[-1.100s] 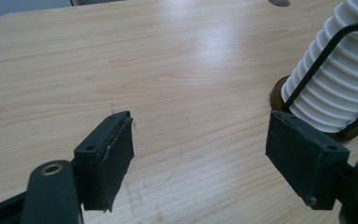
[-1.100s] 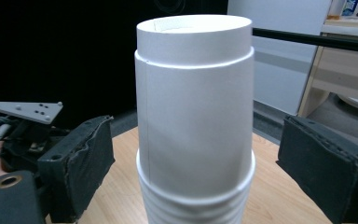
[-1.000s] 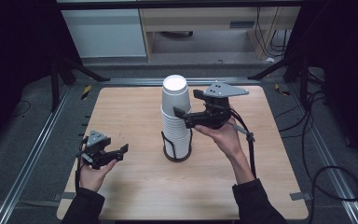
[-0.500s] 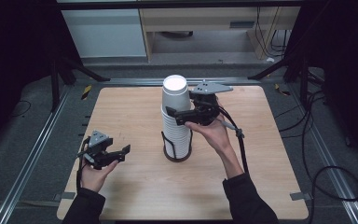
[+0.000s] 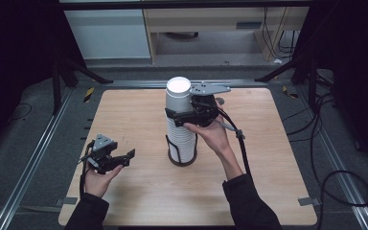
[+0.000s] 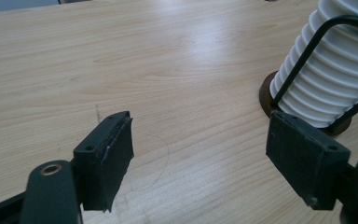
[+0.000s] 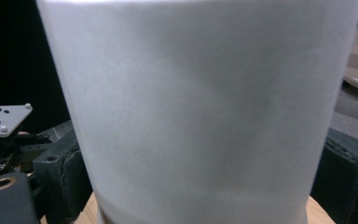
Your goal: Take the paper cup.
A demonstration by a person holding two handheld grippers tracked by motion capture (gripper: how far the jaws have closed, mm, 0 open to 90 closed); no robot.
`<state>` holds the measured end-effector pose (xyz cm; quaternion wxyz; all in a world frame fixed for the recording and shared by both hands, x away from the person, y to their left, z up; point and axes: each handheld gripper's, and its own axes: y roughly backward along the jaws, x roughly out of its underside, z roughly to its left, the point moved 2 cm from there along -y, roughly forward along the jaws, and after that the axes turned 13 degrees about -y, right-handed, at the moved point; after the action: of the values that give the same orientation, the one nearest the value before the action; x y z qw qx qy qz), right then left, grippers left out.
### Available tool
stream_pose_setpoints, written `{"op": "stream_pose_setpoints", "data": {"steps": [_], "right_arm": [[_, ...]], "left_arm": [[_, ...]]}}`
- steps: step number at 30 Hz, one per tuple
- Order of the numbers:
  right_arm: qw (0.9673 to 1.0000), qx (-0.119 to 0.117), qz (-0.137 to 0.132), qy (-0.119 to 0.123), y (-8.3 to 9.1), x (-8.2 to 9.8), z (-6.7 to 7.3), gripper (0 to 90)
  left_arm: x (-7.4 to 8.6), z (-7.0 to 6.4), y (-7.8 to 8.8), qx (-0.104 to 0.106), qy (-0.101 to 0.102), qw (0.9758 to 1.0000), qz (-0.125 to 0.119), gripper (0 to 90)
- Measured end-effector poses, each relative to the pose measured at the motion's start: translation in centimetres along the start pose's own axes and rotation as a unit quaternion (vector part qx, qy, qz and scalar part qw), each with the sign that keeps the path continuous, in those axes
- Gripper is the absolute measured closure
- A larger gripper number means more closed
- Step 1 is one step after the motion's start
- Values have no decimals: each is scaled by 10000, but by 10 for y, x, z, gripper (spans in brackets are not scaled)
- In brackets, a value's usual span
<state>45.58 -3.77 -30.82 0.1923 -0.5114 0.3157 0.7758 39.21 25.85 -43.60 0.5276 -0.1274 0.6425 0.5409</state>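
A tall stack of white paper cups (image 5: pixel 181 132), turned upside down, stands in a black wire holder (image 5: pixel 170 146) at the middle of the wooden table (image 5: pixel 273 163). My right gripper (image 5: pixel 178 115) is open, with one jaw on each side of the top cup (image 5: pixel 178 93). In the right gripper view the top cup (image 7: pixel 200 107) sits between the pads (image 7: pixel 63 182), close to both. My left gripper (image 5: pixel 127 158) is held low at the table's left front, open and empty. The left gripper view has the open gripper (image 6: pixel 198 154) over bare wood, with the ribbed cup stack (image 6: pixel 335 79) ahead to the right.
Metal rails (image 5: pixel 38 153) frame the table on both sides. Black cables (image 5: pixel 330 158) trail over the floor on the right. A pale cabinet (image 5: pixel 108 28) and a shelf stand beyond the far edge. The holder's round brown base (image 6: pixel 265 95) rests on the wood.
My right gripper has moved left from beside the stack until its jaws straddle the top cup. The left gripper has barely shifted.
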Motion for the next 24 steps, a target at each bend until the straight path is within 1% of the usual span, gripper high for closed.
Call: {"op": "stream_pose_setpoints", "data": {"steps": [3,10,11,14,15,24], "right_arm": [[10000,5,-31,41,1,0,1,108],[10000,-7,-57,65,3,1,0,119],[9999,-11,-44,100,3,0,0,121],[9999,-30,-31,97,4,0,0,122],[9999,-43,-9,139,5,0,0,123],[9998,-70,32,190,4,-2,0,124]], "left_arm": [[0,0,0,-3,36,10000,-12,224],[0,1,0,-15,45,10000,-7,226],[0,2,1,-22,67,10000,-16,226],[0,3,1,-33,82,10000,-30,228],[1,3,2,-47,86,9999,-28,228],[1,3,1,-28,65,10000,-5,227]]}}
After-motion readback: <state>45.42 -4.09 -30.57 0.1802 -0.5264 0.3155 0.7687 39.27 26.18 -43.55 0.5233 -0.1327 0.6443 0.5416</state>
